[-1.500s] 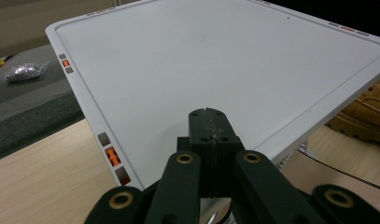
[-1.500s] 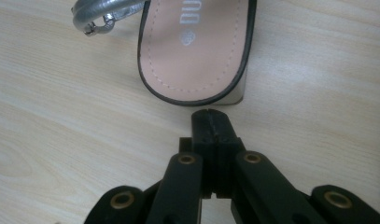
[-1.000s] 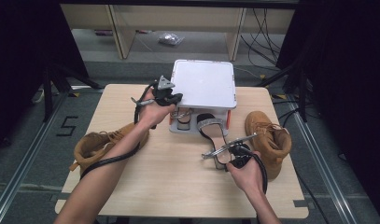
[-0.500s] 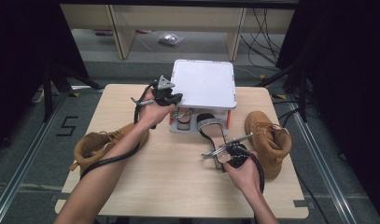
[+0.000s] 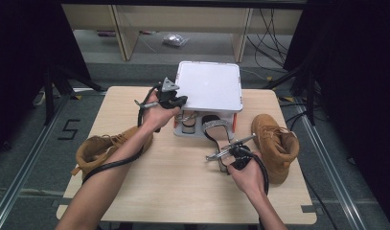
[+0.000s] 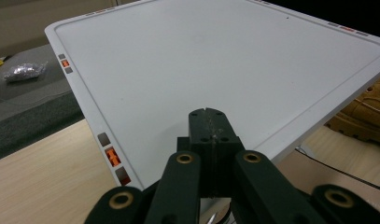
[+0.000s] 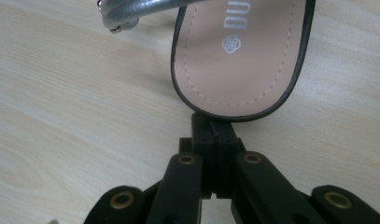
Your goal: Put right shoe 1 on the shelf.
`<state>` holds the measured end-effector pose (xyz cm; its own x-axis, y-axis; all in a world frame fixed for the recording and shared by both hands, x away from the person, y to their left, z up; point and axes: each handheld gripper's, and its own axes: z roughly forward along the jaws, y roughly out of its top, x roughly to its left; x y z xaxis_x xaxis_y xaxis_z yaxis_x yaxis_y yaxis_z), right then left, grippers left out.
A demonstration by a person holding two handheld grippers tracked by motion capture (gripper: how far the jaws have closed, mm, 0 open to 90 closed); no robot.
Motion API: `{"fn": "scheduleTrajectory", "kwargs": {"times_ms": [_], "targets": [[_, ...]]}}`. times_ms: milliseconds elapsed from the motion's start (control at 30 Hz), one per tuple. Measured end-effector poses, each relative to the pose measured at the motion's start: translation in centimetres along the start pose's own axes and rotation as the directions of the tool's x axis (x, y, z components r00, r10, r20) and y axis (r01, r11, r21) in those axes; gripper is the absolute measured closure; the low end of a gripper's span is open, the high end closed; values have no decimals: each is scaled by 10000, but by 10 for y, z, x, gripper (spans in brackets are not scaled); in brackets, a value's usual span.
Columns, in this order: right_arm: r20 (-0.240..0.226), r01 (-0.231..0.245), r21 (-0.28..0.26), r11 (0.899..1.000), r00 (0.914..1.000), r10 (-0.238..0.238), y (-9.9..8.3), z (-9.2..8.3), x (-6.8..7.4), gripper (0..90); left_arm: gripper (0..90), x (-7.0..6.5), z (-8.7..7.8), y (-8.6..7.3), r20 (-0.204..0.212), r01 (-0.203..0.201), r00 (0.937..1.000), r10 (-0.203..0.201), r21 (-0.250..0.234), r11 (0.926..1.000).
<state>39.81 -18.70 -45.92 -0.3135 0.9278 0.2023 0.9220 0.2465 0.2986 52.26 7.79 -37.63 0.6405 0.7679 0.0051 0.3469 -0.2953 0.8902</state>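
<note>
A lab-style recording space is indicated: a plain wooden bench (image 5: 173,191) is ringed by black curtains (image 5: 25,57), with metal floor rails (image 5: 20,177), a taped "5" (image 5: 68,129) on grey carpet, loose cables (image 5: 269,24) and bare shelving (image 5: 183,19) seen behind.

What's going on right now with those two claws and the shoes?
Left claw shut, over white rack top. Right claw shut on sandal heel edge, sandal on table. Boots either side, nothing blocking.
</note>
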Motion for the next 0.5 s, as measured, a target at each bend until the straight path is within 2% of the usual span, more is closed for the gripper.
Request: {"fn": "scheduleTrajectory", "kwargs": {"times_ms": [67,100,133,167,233,300,333,433,500], "targets": [[134,-174,115,9998,9998,172,1,0,2,900,899,0,0,0,-1,-6,10000,6,1,10000],[93,184,-42,9998,9998,-183,3,1,1,900,899,0,0,0,-9,-26,10000,26,11,10000],[83,285,-62,9996,9996,-284,3,2,1,900,899,0,0,0,-13,-29,10000,29,16,10000],[163,-203,196,9996,9997,200,4,1,4,900,899,0,0,0,-18,-35,10000,35,20,10000],[56,-138,156,9998,9999,138,6,1,7,900,899,0,0,0,-16,-37,10000,37,22,10000],[22,250,-60,9997,9997,-250,8,3,6,900,899,0,0,0,-9,-25,10000,25,15,10000],[-32,-98,189,9998,9999,98,9,2,9,900,899,0,0,0,-8,-31,10000,31,18,10000],[-105,95,75,9999,9999,-94,13,2,11,900,899,0,0,0,-5,-42,10000,42,20,10000],[8,-124,9,9999,9999,124,16,2,14,900,899,0,0,0,-5,-27,10000,27,14,10000]]}}
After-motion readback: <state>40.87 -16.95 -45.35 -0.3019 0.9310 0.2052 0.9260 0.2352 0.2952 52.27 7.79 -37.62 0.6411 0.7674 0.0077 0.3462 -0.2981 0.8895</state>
